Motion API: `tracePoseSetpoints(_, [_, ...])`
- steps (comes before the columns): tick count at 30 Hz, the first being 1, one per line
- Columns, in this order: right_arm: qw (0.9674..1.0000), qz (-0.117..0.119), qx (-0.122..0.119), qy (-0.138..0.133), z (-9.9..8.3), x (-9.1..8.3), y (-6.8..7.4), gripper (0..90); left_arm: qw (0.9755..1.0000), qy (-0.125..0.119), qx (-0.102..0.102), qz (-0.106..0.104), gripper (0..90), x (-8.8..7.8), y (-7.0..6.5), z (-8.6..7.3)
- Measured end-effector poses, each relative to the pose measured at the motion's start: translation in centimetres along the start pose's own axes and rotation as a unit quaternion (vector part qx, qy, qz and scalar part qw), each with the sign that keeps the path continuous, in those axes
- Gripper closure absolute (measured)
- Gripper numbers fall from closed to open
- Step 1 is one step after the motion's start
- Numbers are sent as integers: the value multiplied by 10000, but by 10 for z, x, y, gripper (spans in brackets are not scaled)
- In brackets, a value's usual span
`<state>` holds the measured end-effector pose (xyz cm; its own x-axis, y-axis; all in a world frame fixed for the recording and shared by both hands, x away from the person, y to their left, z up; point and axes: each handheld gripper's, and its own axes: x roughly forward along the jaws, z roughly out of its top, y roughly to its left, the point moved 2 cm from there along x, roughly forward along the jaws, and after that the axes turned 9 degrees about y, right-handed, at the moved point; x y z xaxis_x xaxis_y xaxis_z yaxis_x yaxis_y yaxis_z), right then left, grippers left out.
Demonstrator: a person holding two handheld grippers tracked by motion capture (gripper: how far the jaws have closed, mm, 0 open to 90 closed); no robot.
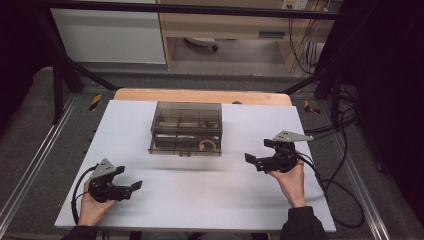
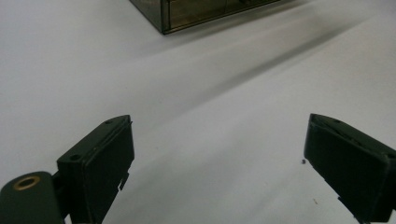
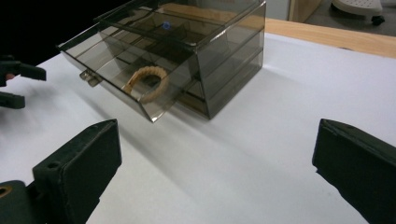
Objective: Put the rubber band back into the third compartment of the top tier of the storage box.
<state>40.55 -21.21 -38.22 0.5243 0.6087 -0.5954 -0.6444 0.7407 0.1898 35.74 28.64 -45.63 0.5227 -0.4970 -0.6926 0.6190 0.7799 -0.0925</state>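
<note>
- High view: right gripper (image 1: 252, 161) sits toward the worktop's right edge, jaws wide apart with nothing between them, held in the person's right hand (image 1: 291, 179).
- Left gripper (image 1: 134, 186) rests near the front-left corner, jaws wide too, empty.
- Smoky clear drawer box (image 1: 186, 128) stands mid-worktop, nearer the back edge, well apart from both grippers.
- Right gripper view: bottom drawer (image 3: 122, 80) is pulled partway out; a tan braided ring (image 3: 147, 82) lies inside, near the drawer's front wall.
- White worktop (image 1: 200, 195) carries everything.
</note>
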Motion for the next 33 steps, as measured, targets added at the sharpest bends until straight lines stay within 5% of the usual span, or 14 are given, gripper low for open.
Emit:
tracePoseSetpoints(19, [9992, 70, -135, 370, -68, -8, -18, 5, 10000, 38, 41, -8, 79, 1, -1, 0])
tracePoseSetpoints(33, [9986, 74, 27, 518, -103, -19, -33, 5, 9999, 91, 125, -16, 79, 3, -3, -1])
